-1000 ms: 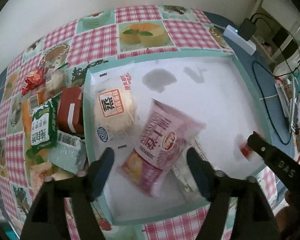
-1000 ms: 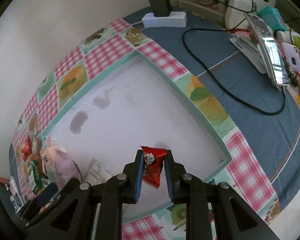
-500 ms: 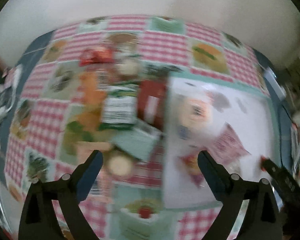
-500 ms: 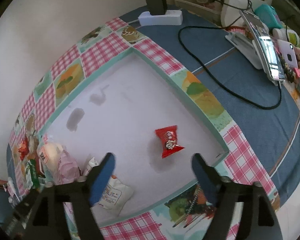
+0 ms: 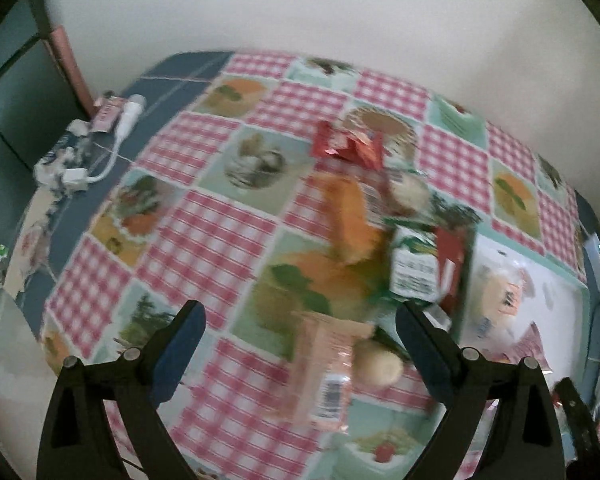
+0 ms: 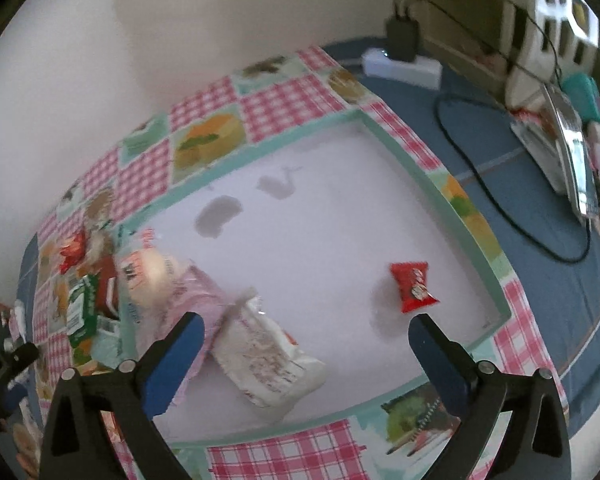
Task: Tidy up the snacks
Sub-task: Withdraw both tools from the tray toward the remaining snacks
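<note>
four snack packets lie in one tray.

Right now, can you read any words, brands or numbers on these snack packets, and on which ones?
Nothing reads clearly.
Small red foil packet: printed logo, too small to read.
White crinkled plastic packet: print blurred.
Green-and-white packet: lettering blurred.
Pale pink packet: barcode, digits blurred.

A white power strip and black cable lie on the blue cloth.
</note>
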Demonstrator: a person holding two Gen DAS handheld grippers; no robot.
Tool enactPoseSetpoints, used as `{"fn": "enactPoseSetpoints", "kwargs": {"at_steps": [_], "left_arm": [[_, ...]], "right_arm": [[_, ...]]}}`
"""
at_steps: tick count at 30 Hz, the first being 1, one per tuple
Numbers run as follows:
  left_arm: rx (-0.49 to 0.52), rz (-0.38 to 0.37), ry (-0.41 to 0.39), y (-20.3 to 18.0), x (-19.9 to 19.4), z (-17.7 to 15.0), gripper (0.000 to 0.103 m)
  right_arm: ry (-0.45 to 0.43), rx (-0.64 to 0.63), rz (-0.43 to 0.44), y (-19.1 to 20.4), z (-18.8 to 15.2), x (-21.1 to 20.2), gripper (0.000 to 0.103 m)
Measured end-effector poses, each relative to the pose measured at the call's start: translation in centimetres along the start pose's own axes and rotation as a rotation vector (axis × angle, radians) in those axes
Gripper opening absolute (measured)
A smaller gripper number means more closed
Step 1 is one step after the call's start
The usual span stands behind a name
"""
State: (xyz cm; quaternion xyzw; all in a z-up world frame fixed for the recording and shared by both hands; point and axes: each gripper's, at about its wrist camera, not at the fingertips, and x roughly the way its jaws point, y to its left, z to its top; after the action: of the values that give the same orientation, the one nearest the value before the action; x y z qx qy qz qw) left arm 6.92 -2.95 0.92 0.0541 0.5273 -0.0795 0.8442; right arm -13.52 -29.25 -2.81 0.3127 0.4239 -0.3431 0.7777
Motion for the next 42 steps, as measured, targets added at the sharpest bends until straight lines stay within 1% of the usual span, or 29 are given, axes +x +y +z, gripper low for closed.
{"fn": "enactPoseSetpoints", "kwargs": {"at_steps": [3,5,7,10,13,16,18,22,25,28,35,38,40,42], "left_arm": [[-0.012,0.018,-0.01,1.0,0.3,-0.1,0.096],[-0.014,0.017,-0.014,1.4,0.6,-0.3,0.096],[-0.01,0.017,-0.017,1.8,0.8,-0.5,0.096],[-0.002,0.016,-0.01,2.1,1.3,-0.8,0.096],[-0.006,-0.008,0.011,2.5,1.7,-1.1,0.096],[-0.013,-0.035,0.016,2.8,1.8,-1.4,0.096],[-0.009,-0.053,0.006,2.8,1.8,-1.5,0.096],[0.003,-0.064,-0.021,2.7,1.5,-1.7,0.096],[0.012,-0.061,-0.024,2.7,1.6,-2.0,0.096],[0.016,-0.066,-0.02,2.7,1.8,-2.2,0.096],[0.041,-0.102,0.006,2.2,2.5,-2.7,0.096],[0.014,-0.14,0.028,2.4,2.8,-2.7,0.096],[0.005,-0.135,0.032,2.6,2.9,-2.7,0.096],[0.002,-0.137,0.031,2.7,3.0,-2.7,0.096]], "right_arm": [[-0.064,-0.048,0.035,1.4,-0.5,-1.1,0.103],[-0.085,-0.079,0.045,2.3,-0.8,-1.5,0.103],[-0.087,-0.114,0.043,3.2,-1.2,-1.6,0.103],[-0.068,-0.164,0.043,4.4,-1.8,-1.2,0.103],[-0.047,-0.195,0.053,5.3,-2.4,-0.8,0.103],[-0.062,-0.238,0.07,6.2,-3.1,-1.0,0.103],[-0.064,-0.248,0.101,6.5,-3.4,-1.1,0.103],[-0.096,-0.281,0.112,7.3,-4.0,-1.5,0.103],[-0.095,-0.292,0.127,7.6,-4.3,-1.6,0.103],[-0.083,-0.295,0.132,7.8,-4.5,-1.5,0.103],[-0.076,-0.289,0.196,8.3,-4.7,-1.6,0.103],[-0.089,-0.292,0.221,8.8,-4.8,-1.9,0.103],[-0.105,-0.309,0.213,9.2,-4.9,-2.2,0.103],[-0.097,-0.305,0.225,9.6,-4.9,-2.4,0.103]]}}
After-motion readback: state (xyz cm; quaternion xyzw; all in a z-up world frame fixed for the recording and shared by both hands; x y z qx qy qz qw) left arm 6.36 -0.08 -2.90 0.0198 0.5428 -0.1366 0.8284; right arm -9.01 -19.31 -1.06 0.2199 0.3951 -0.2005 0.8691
